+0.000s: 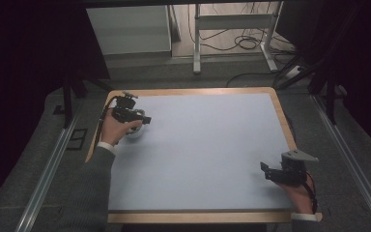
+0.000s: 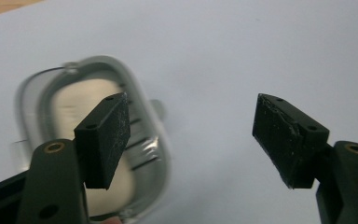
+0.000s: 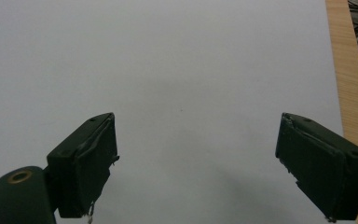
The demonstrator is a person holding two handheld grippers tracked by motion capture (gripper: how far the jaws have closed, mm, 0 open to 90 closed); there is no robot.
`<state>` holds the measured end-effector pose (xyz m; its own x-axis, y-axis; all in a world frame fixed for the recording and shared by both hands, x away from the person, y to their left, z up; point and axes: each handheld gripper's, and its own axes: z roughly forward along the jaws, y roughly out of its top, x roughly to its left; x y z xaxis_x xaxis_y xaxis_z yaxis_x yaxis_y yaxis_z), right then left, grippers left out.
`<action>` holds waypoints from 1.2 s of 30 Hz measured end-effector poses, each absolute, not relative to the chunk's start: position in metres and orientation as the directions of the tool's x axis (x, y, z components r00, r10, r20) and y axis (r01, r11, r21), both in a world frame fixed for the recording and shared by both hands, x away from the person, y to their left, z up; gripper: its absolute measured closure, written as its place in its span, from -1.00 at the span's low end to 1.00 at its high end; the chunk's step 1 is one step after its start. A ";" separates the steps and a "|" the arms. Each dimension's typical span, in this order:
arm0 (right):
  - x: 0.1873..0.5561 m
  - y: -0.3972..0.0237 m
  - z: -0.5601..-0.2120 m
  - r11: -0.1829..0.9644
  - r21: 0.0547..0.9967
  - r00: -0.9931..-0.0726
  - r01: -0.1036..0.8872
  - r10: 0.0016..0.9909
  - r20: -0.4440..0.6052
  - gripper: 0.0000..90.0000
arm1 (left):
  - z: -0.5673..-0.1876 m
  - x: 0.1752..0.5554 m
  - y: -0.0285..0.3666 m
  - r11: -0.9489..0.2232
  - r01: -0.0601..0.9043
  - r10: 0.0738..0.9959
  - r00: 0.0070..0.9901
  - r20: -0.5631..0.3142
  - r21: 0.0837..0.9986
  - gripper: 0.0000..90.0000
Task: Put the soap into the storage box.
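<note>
Both grippers stand spread: left gripper (image 2: pixel 191 135) above the clear lidded container (image 2: pixel 93 140) near the table (image 1: pixel 212 159)'s far-left corner, right gripper (image 3: pixel 196 163) near its near-right corner.

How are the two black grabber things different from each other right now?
The left gripper hangs at the far left corner of the table, while the right gripper sits near the front right edge. The left gripper has a small clear container with something pale inside just below it; the right gripper has only bare tabletop ahead. Both have their black jaws spread open and hold nothing.
</note>
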<state>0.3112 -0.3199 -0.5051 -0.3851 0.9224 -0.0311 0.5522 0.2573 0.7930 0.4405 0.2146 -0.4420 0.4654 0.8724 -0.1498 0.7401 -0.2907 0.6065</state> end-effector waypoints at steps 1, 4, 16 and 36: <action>0.311 -0.320 -0.505 0.257 0.793 -0.385 0.552 0.922 -0.031 -0.73 | -0.442 0.441 0.215 -0.291 0.740 0.872 0.465 -0.150 0.606 -0.39; 0.311 -0.320 -0.505 0.256 0.794 -0.384 0.552 0.923 -0.031 -0.73 | -0.447 0.430 0.209 -0.310 0.724 0.857 0.494 -0.149 0.616 -0.40; 0.311 -0.319 -0.505 0.259 0.794 -0.385 0.550 0.922 -0.034 -0.73 | -0.476 0.387 0.197 -0.348 0.681 0.807 0.567 -0.163 0.644 -0.42; 0.310 -0.319 -0.504 0.260 0.798 -0.385 0.543 0.922 -0.038 -0.73 | -0.527 0.337 0.190 -0.338 0.672 0.797 0.577 -0.179 0.659 -0.40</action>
<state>0.3103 -0.3189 -0.5037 -0.3850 0.9221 -0.0383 0.5433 0.2600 0.7983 0.3371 0.1899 -0.5266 0.5766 0.7972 -0.1789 0.6721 -0.3383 0.6587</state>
